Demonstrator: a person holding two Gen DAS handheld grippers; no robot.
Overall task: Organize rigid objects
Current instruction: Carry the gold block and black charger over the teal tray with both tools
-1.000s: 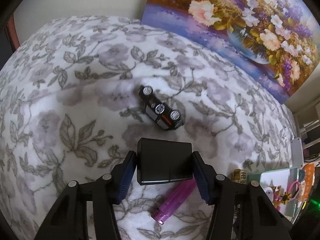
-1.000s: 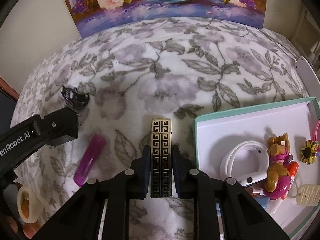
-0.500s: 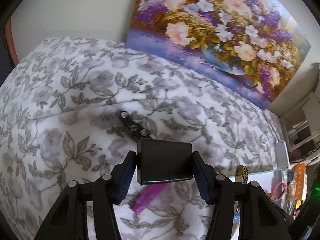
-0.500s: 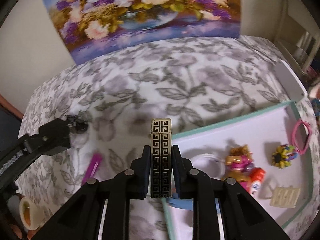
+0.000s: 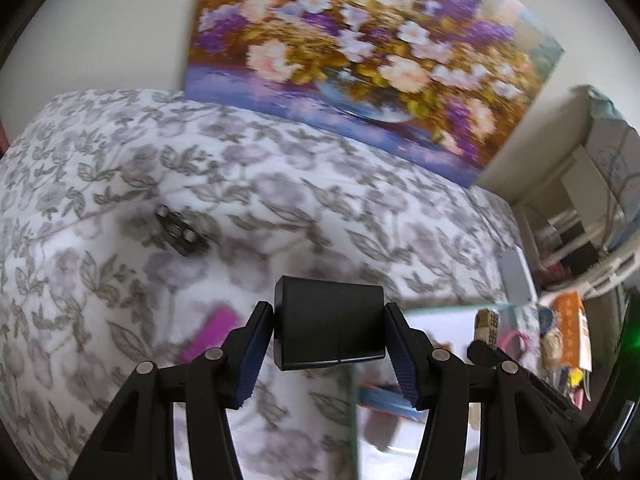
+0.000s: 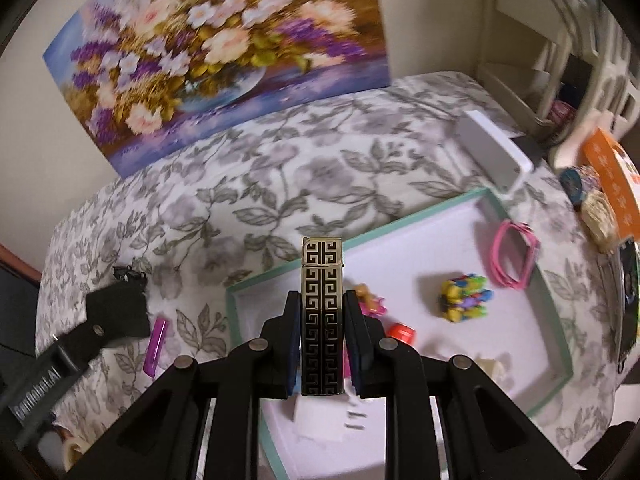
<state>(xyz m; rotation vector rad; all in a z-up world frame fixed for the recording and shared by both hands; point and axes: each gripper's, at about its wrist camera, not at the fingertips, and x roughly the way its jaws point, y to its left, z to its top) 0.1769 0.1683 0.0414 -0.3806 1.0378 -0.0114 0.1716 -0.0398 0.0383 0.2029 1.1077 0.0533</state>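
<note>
My left claw [image 5: 329,330] is clamped on a black box [image 5: 329,325], held above the floral blanket [image 5: 120,184]; a toy car [image 5: 179,233] lies at ten o'clock. My right claw [image 6: 322,322] grips a gold-and-black patterned lighter [image 6: 322,312] upright over the white tray [image 6: 556,280], a colourful toy [image 6: 464,298] at three o'clock.

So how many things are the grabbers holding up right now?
2. The left gripper holds a black box above the flowery blanket. The right gripper holds a gold-patterned lighter over the white tray. Nothing else looks held.
</note>
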